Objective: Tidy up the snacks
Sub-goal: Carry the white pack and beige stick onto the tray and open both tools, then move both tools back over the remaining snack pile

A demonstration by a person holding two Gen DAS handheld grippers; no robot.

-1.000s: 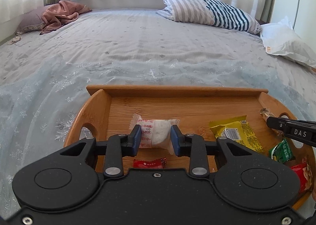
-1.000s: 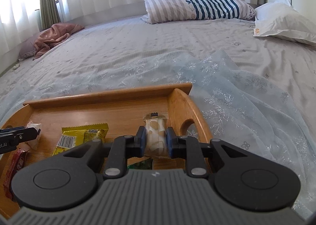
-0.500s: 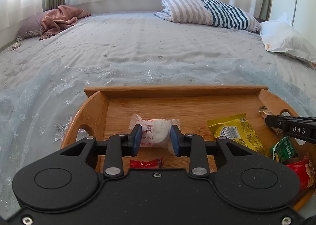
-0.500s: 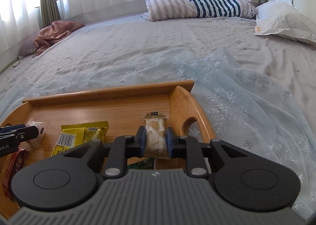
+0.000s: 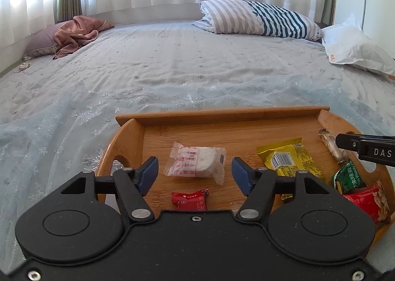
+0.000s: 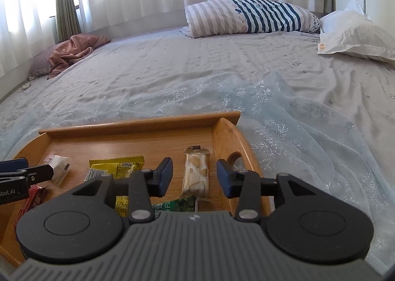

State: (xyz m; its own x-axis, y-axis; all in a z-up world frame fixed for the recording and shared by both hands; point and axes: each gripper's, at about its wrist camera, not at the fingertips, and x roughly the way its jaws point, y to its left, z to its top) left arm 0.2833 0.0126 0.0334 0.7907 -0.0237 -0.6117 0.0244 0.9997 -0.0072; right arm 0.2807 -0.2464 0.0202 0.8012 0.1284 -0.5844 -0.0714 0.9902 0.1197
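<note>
Now both sets of jaws have just been opening. The left gripper (image 5: 195,174) brackets, without touching, a clear-wrapped round white cake (image 5: 197,162) lying flat on the wooden handled tray (image 5: 222,114). The right gripper (image 6: 193,176) likewise brackets a beige wrapped snack bar (image 6: 196,173) beside the tray's right handle. Both look freshly set down, probably sorted into places. Yellow (image 5: 288,160), green (image 5: 348,177) and red (image 5: 190,199) packets lie between them. The tray rests on a grey bed (image 5: 172,63).
</note>
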